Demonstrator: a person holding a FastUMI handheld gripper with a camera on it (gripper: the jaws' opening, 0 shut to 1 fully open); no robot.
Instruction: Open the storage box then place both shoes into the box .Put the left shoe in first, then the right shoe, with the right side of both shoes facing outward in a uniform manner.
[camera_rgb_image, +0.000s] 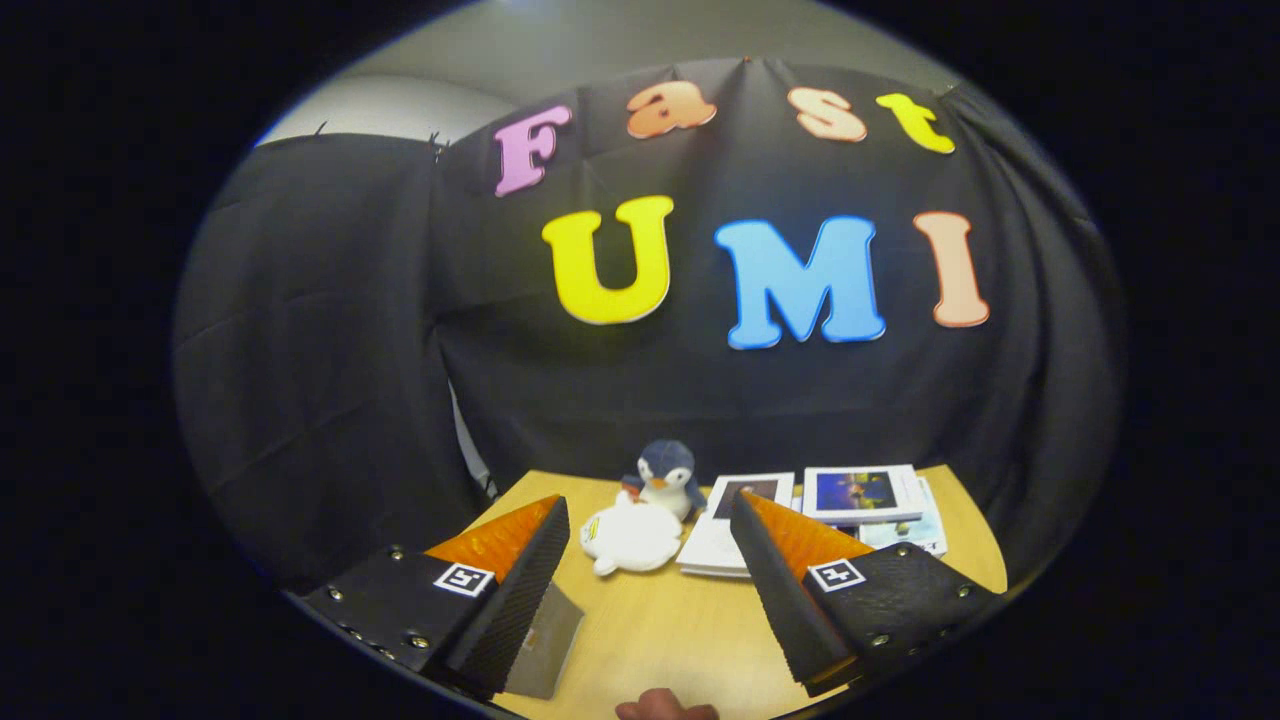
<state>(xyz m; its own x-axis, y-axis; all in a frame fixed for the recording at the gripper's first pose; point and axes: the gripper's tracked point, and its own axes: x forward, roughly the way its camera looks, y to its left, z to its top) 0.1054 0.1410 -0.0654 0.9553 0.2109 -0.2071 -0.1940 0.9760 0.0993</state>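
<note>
Nearest the camera, part of a hand is cut off at the near edge of the wooden worktop. Tool fingers stand well apart and hold nothing; bare worktop lies between them. Beside the left finger a flat grey metallic piece lies at the worktop's near edge, half hidden by that finger, so what it is cannot be told. Just ahead of the fingertips rests a white plush toy, touching a blue-grey plush penguin behind it. To their right, booklets lie stacked and overlapping, partly covered by the right finger. Beyond stands the black cloth wall. Storage box and shoes: location cannot be told.
</note>
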